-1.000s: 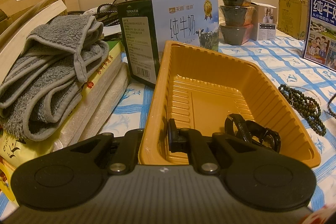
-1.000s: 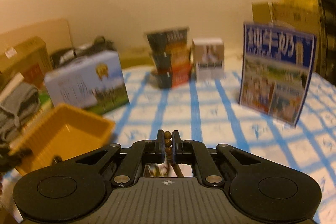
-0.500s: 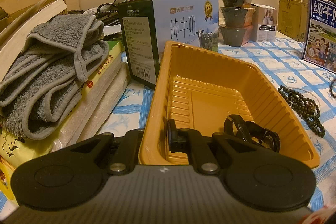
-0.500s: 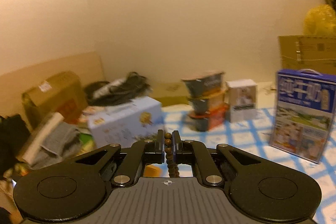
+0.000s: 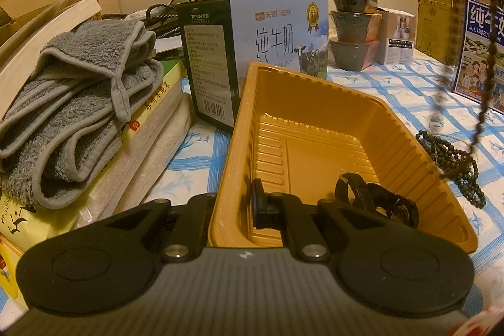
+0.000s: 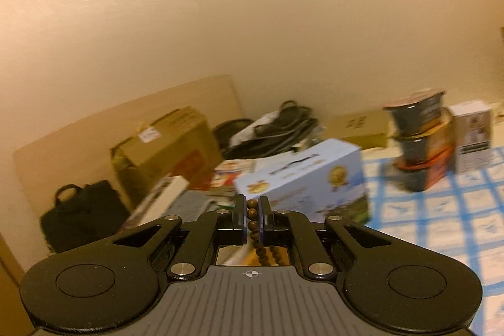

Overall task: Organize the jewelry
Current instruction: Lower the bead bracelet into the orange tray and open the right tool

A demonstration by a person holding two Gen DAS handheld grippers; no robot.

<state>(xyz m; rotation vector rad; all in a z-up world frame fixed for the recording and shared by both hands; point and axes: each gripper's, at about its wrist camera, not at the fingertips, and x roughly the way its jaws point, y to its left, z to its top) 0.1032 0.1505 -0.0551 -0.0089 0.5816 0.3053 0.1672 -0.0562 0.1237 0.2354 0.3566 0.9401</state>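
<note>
An orange plastic tray [image 5: 406, 147] sits on the blue-checked tablecloth. My left gripper [image 5: 235, 205] is shut on its near-left wall, one finger inside and the other outside. A black wristwatch [image 5: 376, 203] lies in the tray's near right corner. A dark green bead necklace [image 5: 456, 169] rests on the cloth just right of the tray. My right gripper [image 6: 252, 218] is shut on a brown bead string [image 6: 252, 213], held high in the air; its loop hangs below the fingers. In the left wrist view that bead string [image 5: 484, 96] dangles at the right edge, above the green necklace.
A milk carton [image 5: 267, 52] stands right behind the tray. A folded grey towel [image 5: 78, 103] on books and bags is piled to its left. Stacked bowls [image 5: 352, 27], a small white box [image 5: 398, 37] and a blue carton [image 5: 482, 52] stand at the back right.
My right gripper has risen and swung left with the bead string in it, which now hangs into the left wrist view. The left gripper and the tray have not moved.
</note>
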